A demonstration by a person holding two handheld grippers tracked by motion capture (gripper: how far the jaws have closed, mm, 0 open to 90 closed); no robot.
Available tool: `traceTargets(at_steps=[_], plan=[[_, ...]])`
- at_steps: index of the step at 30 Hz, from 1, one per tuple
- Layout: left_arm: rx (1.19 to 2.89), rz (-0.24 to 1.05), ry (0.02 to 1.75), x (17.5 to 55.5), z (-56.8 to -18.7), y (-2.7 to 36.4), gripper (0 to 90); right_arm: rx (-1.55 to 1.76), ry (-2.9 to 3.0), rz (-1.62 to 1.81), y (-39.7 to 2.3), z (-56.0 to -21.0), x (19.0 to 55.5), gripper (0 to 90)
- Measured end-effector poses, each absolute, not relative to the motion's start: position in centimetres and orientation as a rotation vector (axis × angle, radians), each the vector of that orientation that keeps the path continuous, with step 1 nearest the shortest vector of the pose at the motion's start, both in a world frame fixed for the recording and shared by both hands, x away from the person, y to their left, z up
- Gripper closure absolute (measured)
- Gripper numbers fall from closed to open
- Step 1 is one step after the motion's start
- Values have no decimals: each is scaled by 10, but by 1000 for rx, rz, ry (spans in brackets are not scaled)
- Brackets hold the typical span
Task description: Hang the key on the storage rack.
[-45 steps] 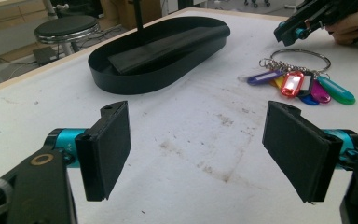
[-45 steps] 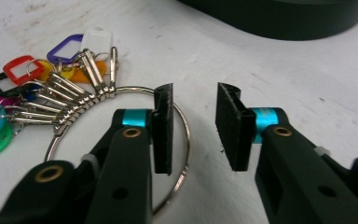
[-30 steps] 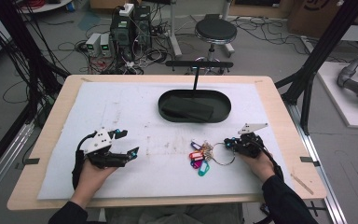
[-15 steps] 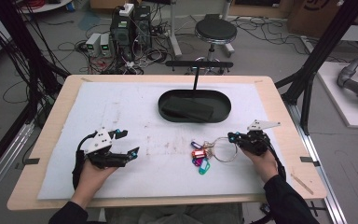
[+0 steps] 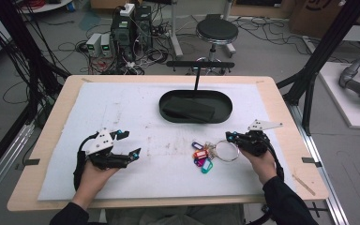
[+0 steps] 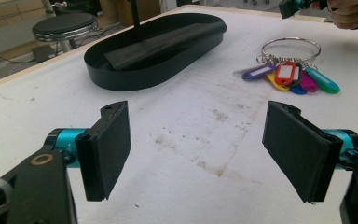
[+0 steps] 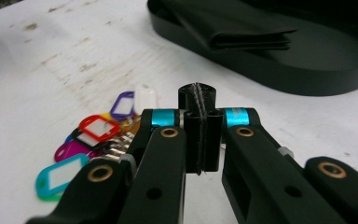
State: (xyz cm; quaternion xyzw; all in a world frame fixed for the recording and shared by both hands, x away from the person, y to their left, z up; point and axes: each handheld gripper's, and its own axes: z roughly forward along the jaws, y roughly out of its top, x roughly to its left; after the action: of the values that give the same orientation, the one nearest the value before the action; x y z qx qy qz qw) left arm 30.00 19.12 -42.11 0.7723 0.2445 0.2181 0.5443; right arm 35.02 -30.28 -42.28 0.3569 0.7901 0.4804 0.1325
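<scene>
Right tongs (image 5: 228, 137) are pinching the key ring (image 5: 227, 151), pads pressed together, so the tags (image 5: 201, 157) are trailing on the counter (image 5: 136, 108). Left tongs (image 5: 126, 143) are idling spread wide, clear of the tray (image 5: 196, 106).

On my table (image 5: 281, 101) stands a black oval tray (image 5: 195, 106) with a folded black cloth (image 5: 189, 109) inside. Behind the table I see a round stool (image 5: 217, 31).

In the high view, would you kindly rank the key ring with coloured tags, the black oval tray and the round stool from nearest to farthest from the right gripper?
Measured from the right gripper:
1. Key ring with coloured tags, right at its tip, toward the person's left.
2. Black oval tray, farther up the table, toward its far edge.
3. Round stool, on the floor beyond the table.
</scene>
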Motion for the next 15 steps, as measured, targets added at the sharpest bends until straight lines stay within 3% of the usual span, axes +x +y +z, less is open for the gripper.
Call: traceTargets(at_steps=[15], plan=[[1836, 504, 573, 300, -422, 188, 235, 1126, 2416, 1048, -311, -451, 363, 768]])
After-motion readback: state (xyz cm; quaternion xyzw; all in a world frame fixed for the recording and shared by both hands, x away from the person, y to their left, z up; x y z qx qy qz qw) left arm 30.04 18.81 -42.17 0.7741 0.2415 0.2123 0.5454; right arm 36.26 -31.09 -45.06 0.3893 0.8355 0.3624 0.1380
